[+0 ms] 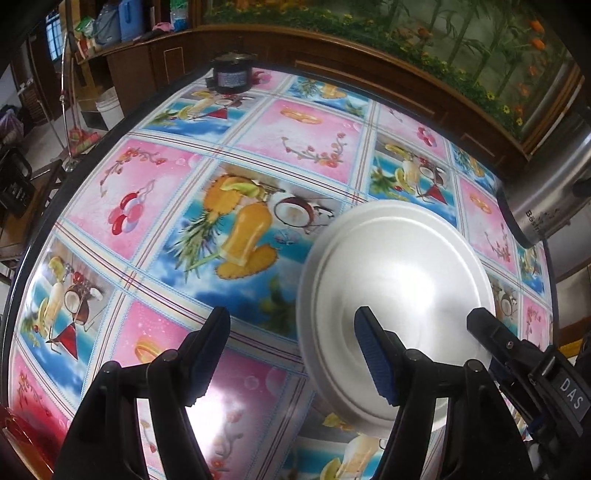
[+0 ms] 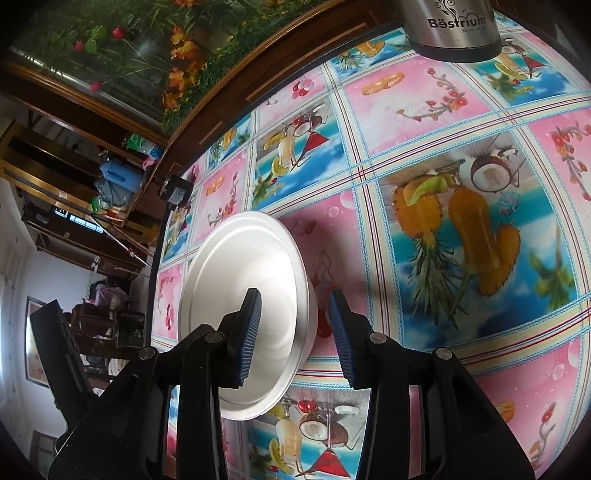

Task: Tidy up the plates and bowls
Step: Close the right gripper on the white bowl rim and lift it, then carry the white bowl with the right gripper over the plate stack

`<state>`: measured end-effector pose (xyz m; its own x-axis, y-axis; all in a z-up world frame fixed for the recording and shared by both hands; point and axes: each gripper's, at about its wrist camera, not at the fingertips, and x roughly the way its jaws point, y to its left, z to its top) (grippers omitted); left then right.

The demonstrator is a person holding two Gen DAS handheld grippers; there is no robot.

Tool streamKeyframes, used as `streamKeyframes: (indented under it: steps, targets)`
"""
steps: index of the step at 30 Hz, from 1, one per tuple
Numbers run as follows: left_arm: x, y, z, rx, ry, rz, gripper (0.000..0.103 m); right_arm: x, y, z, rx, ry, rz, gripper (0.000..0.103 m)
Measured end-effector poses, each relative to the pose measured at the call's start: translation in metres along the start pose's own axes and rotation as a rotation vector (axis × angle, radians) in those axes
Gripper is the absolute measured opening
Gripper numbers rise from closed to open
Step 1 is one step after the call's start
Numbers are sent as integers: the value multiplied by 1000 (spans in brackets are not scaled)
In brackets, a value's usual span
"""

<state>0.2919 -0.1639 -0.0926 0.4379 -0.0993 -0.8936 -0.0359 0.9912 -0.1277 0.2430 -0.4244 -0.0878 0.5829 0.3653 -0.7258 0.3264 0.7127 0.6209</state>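
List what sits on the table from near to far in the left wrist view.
Silver bowl nearest, by the gripper fingers → steel flask at the right edge → small black pot at the far edge.

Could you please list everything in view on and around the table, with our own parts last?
plate: one, silver metal, on the tablecloth, its rim between the right gripper's fingers
tablecloth: one, pink and blue fruit-print squares, covering the table
flask: one, steel, printed label, far edge of the table
small pot: one, black, far side of the table
wooden cabinet: one, brown, behind the table
left gripper: one, black with blue pads, open over the tablecloth beside the plate
right gripper: one, black with blue pads, part open, straddling the plate's rim; contact unclear
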Motion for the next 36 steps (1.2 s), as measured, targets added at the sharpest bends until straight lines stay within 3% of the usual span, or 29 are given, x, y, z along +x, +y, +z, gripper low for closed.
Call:
streamKeyframes:
  steps: [5,12,18,36]
  targets:
    - [0,2,-3,-5,-5,1,59,3,1,-2,-7,-5,-28,39]
    - [5,0,-6,3,2,1,34,9,0,-4,-22,4,-64,16]
    - [4,-9,-8,43,-10,-14,14,9,7,-6,-54,-15,-85,10]
    - [-9,4,-21,54,-19,-81,13,5,37,-23,-223,-62,-269,8]
